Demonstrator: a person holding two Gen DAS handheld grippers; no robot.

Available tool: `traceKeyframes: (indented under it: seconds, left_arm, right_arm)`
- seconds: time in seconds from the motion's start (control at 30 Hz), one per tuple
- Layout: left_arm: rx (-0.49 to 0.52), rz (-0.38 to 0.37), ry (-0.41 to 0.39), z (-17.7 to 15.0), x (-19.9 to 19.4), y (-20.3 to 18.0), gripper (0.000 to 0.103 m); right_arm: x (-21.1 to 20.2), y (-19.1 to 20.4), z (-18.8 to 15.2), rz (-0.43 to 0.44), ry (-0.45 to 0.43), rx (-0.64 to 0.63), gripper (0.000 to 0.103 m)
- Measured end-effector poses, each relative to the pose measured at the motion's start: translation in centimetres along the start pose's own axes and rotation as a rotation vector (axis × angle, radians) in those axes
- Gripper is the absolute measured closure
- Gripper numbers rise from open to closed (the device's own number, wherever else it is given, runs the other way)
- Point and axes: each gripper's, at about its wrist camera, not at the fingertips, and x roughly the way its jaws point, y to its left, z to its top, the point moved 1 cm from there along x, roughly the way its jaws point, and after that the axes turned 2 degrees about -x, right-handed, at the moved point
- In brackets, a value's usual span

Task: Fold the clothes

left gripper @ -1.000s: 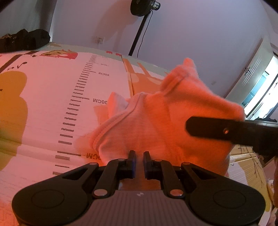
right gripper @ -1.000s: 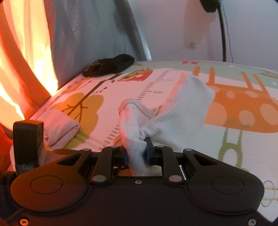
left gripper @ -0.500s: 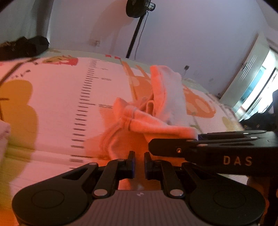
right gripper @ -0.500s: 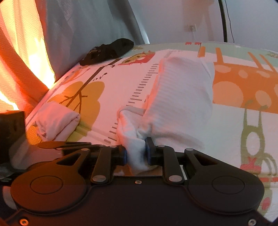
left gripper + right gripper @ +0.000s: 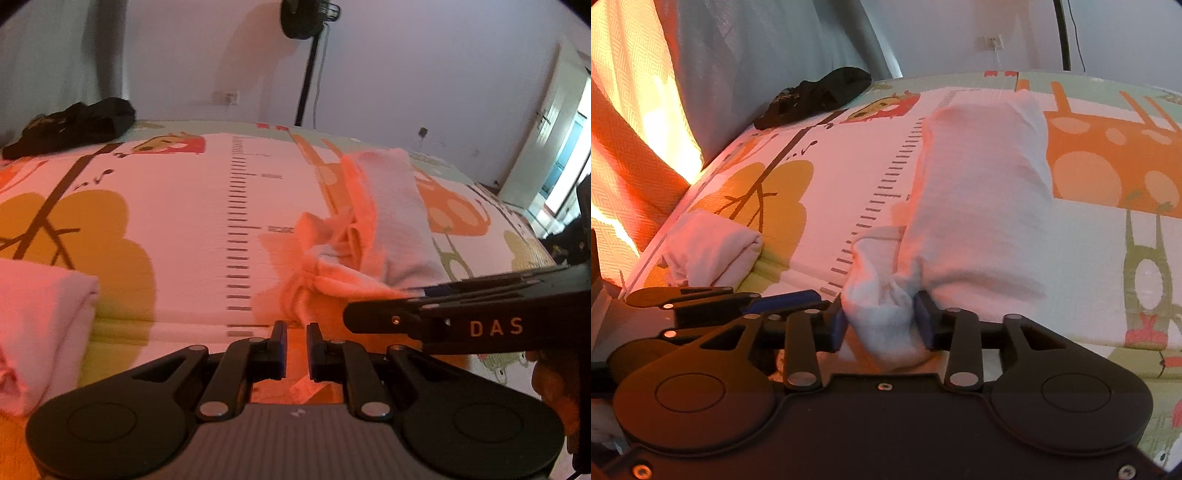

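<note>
A pale, ribbed garment lies folded lengthwise on the printed play mat, with its near end bunched. My left gripper sits just short of that bunched end, its jaws nearly together and nothing between them; in the right wrist view it shows side-on at the left. My right gripper has the bunched cloth end between its jaws, which are opening, and the cloth sits loose there. From the left wrist view it reaches in from the right.
A folded pale cloth lies near the mat's left edge. A black garment sits at the far corner by the curtain. A fan stand is behind the mat and a doorway is at right.
The garment has gone from raised to lying flat on the mat. My left gripper has drawn back from it. The right jaws have widened around the bunched end.
</note>
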Motion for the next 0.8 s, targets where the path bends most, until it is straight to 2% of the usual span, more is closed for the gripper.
traceKeyframes:
  seconds: [0.27, 0.5, 0.63, 0.8]
  left_arm:
    - [-0.065, 0.028, -0.043, 0.8, -1.9, 1.7, 0.09]
    - [-0.06, -0.013, -0.085, 1.8, -3.1, 1.2, 0.086]
    - [-0.031, -0.044, -0.083, 2.1, -2.9, 0.5, 0.085]
    - [0.027, -0.118, -0.086, 2.5, -2.8, -1.2, 0.084]
  right_arm:
    - [-1.4, -0.3, 0.2, 0.103, 0.011, 0.104, 0.059]
    - [-2.6, 0.4, -0.5, 0.234, 0.044, 0.13, 0.059]
    - [-4.4, 0.4, -0.6, 0.199, -0.006, 0.125, 0.061]
    - [-6.6, -1.3, 0.5, 0.097, -0.075, 0.131, 0.072]
